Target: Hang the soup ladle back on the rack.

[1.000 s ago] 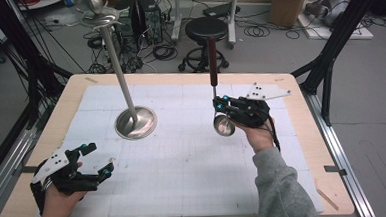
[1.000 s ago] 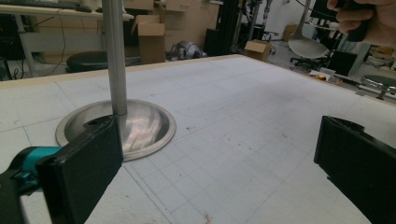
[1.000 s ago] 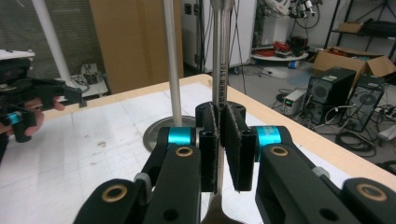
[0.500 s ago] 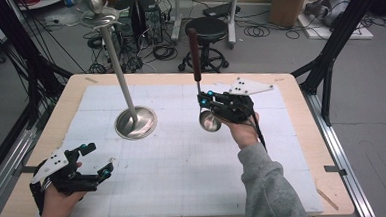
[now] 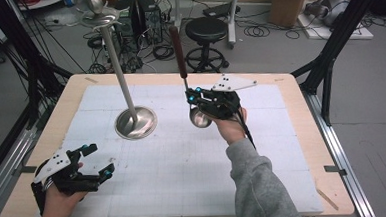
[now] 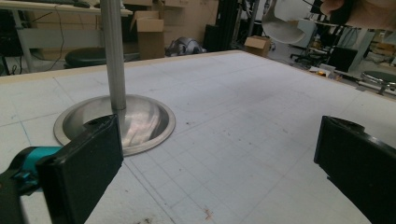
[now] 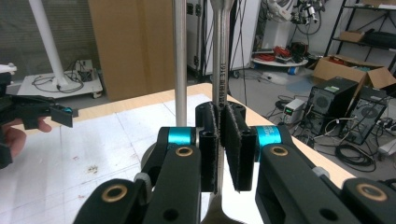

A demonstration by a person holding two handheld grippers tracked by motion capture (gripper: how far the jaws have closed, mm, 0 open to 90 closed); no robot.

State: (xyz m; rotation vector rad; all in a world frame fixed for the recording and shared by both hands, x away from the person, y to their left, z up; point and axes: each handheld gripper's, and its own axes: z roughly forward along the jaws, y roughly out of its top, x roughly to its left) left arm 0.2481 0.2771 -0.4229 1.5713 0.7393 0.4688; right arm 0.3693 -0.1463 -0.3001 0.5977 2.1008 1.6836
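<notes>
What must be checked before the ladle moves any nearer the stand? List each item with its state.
1. Grip: right tool shut on the ladle, on its metal shaft: ok.
2. Ladle's pose: upright, bowl down, dark handle up: ok.
3. Bowl lifted off the table: ok.
4. Gap to the stand: ladle apart from the pole: ok.
5. Left tool: open, holding nothing, near the table's front left corner, off the path: ok.
6. Stand's top as a hanging place: cannot tell.
</notes>
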